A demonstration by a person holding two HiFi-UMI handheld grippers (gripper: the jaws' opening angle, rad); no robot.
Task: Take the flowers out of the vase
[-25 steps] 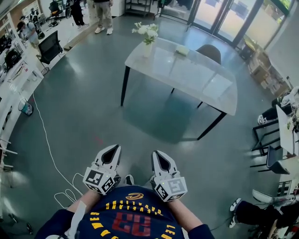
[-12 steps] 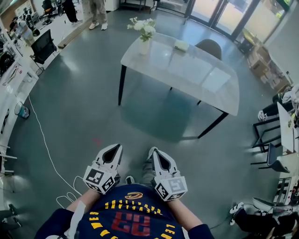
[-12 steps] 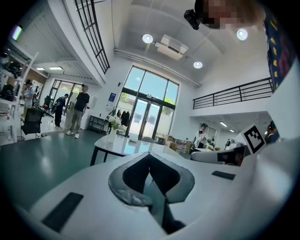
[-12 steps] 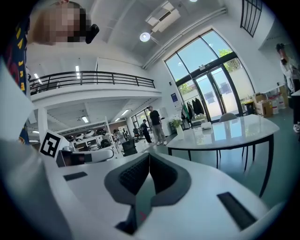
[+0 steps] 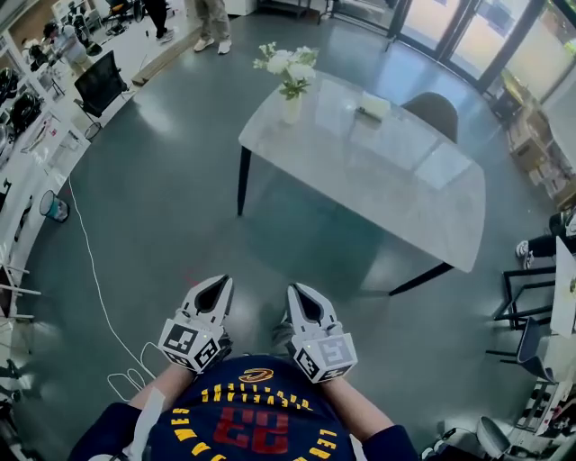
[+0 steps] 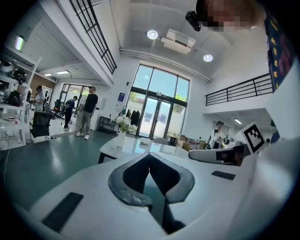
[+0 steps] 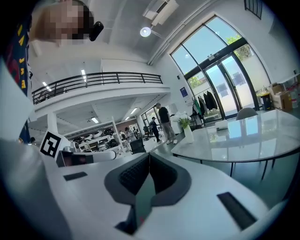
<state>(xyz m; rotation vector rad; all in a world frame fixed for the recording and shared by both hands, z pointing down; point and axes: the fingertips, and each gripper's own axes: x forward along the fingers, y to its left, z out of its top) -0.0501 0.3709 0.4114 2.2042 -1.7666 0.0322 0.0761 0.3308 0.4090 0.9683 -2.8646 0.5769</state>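
Note:
White flowers (image 5: pixel 290 65) stand in a small white vase (image 5: pixel 292 109) on the near left corner of a pale glass-topped table (image 5: pixel 387 180), far ahead of me across the floor. Both grippers are held close to my body, side by side and pointing at the table. The left gripper (image 5: pixel 220 285) is shut and empty, and so is the right gripper (image 5: pixel 296 292). In the left gripper view the vase (image 6: pixel 121 139) is small and distant above the shut jaw tips (image 6: pixel 149 155). In the right gripper view the vase (image 7: pixel 188 135) stands at the table's left end.
A grey chair (image 5: pixel 434 110) stands behind the table and a small white box (image 5: pixel 372 107) lies on it. A white cable (image 5: pixel 90 270) runs along the floor at left. Desks and a black office chair (image 5: pixel 101 83) line the left wall. People (image 5: pixel 214 22) stand beyond the table.
The table with the vase has come nearer and looks larger in the head view. Both grippers stay shut, side by side before my body.

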